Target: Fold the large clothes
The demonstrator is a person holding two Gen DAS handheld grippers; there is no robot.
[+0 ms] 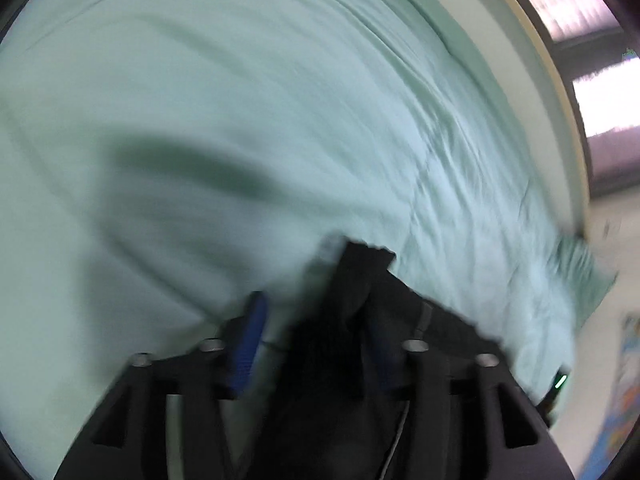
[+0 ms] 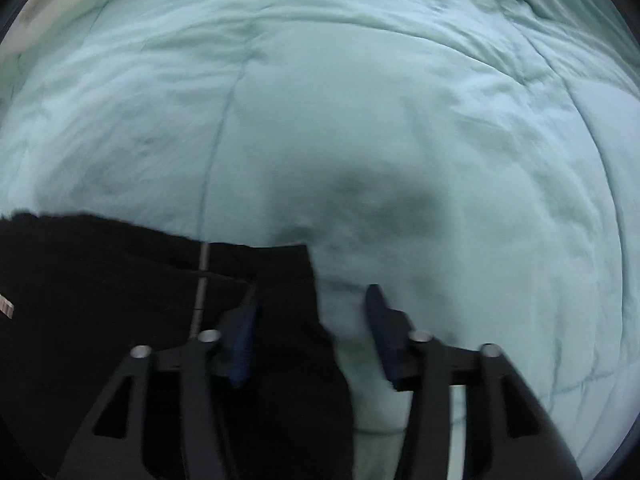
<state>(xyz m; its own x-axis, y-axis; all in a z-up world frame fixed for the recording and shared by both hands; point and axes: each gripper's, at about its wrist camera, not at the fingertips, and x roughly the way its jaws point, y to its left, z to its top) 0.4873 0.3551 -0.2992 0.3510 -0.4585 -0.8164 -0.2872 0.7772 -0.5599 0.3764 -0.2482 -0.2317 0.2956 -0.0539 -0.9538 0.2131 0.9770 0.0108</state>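
Black garment (image 2: 120, 280) lies on a pale green quilt (image 2: 360, 100) covering a bed, at the near side of both views. In the right wrist view its far edge runs across the left half and one corner flap (image 2: 288, 300) sits between the right claw's (image 2: 312, 320) blue pads (image 2: 242, 344). The jaws stand apart; the left pad is close against the cloth, the right pad is over bare quilt, so no grip that I can see. In the left wrist view, heavily blurred, a dark bunch of the garment (image 1: 360, 280) pokes up between the left claw's (image 1: 316, 332) pads (image 1: 250, 344); these jaws are apart too, not pressing on the fabric.

Step, as I judge it: both corners set down after a fold, or about to be pinched; can't tell which. Next move calls for either closing on the near corners and carrying them across, or backing off and smoothing the layer flat. Corners must stay matched.

Writing: none readable. A colourful patch (image 1: 624, 380) at far right is too blurred to read.
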